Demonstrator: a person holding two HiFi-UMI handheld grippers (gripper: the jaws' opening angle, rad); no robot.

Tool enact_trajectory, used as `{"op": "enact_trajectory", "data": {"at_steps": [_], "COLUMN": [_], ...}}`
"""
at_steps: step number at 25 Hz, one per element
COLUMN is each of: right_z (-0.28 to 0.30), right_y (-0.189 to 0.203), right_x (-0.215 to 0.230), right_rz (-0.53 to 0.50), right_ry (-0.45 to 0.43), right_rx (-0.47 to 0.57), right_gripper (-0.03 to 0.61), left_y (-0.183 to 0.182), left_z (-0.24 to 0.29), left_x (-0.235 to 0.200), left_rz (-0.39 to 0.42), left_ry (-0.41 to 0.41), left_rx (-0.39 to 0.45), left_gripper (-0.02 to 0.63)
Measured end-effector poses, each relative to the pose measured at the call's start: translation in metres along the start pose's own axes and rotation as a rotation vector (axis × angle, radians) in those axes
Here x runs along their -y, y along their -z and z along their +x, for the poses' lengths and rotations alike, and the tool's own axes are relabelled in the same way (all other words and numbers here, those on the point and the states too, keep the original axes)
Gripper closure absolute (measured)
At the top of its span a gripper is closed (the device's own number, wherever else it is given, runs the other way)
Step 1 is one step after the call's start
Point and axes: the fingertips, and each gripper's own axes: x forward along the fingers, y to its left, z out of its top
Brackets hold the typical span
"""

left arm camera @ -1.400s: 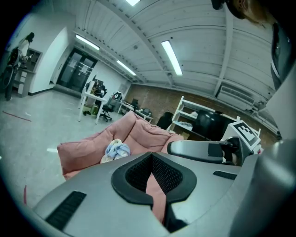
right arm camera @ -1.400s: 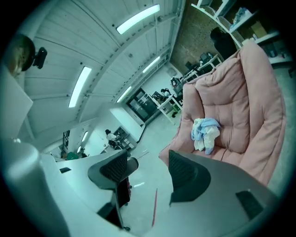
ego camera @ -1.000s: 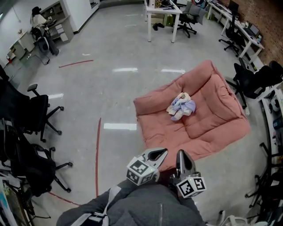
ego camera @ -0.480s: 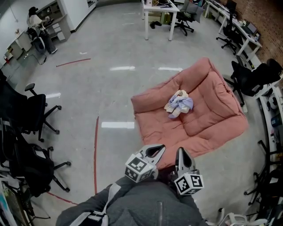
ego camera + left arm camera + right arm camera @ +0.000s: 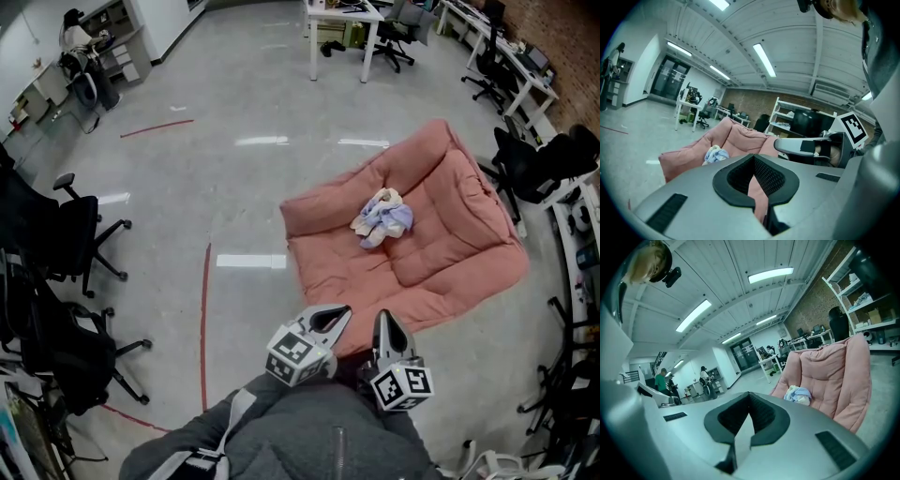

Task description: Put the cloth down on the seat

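Grey polished floor (image 5: 234, 187) runs across a big open office, with black swivel chairs (image 5: 66, 244) along the left edge and more at the right, and a pink padded seat (image 5: 450, 234) lying low on the floor right of centre. On the seat, close to where its flat part meets the raised back, sits the cloth (image 5: 382, 216), a small bunched heap of pale blue and cream. It rests wholly on the padding and nothing touches it. Both gripper views show it the same way, lying out ahead on the pink cushion and well apart from the tools. The left claw (image 5: 330, 319) and the right claw (image 5: 386, 328) are held side by side close in front of the person's grey top (image 5: 309, 431), short of the seat's near edge. The right claw is clenched with nothing in it, its dark pads meeting at the tip. The left claw looks clenched and empty too, though only a thin sliver of pink shows between its pads, so that reading is a little less sure. Judged from how things lie, the job is as good as finished: the cloth is down on the seat and let go, and nothing seems left except perhaps drawing the hands away.
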Motion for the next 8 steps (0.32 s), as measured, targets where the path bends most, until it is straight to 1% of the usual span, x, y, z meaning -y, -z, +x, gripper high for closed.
{"op": "enact_trajectory", "data": {"at_steps": [8], "right_z": [0.0016], "right_y": [0.0036], "right_x": [0.0025], "right_rz": [0.005], "right_ry": [0.003], "right_rx": [-0.011], "right_gripper": [0.568], "left_y": [0.0015], "left_z": [0.0011], "left_x": [-0.0026], "left_rz": [-0.01], "left_ry": [-0.006], "left_rx": [-0.007], "left_gripper": [0.606]}}
